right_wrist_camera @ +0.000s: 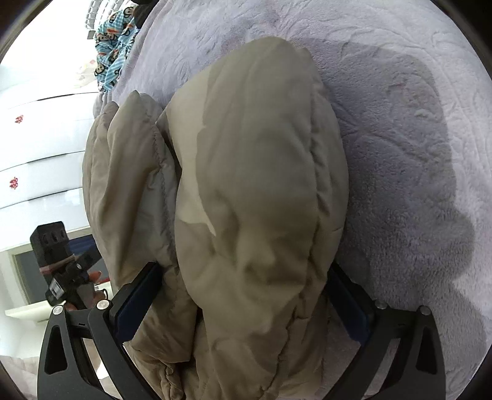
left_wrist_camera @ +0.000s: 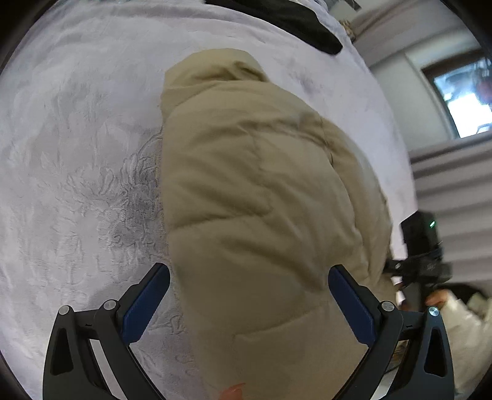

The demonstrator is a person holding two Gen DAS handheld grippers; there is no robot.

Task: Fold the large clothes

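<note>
A beige puffer jacket (left_wrist_camera: pixel 255 190) lies bunched on a pale lilac fleece blanket (left_wrist_camera: pixel 77 154). My left gripper (left_wrist_camera: pixel 249 269) is open wide just above the jacket's near end, its right finger over the fabric and its left finger over the blanket. In the right wrist view the jacket (right_wrist_camera: pixel 252 190) bulges up in thick folds and fills the gap of my right gripper (right_wrist_camera: pixel 246 274), whose jaws stand wide apart, both pads against the padding. Each gripper shows in the other's view: the right gripper (left_wrist_camera: pixel 421 255) by the jacket's far side, the left gripper (right_wrist_camera: pixel 61 261) at the bed's edge.
A black garment (left_wrist_camera: pixel 292 21) lies at the blanket's far end. A blue monkey-print cloth (right_wrist_camera: pixel 113 46) sits at the bed's corner, beside white drawers (right_wrist_camera: pixel 40 147). A window (left_wrist_camera: pixel 461 98) is in the wall beyond. A person's hand (left_wrist_camera: pixel 436 297) holds the right gripper.
</note>
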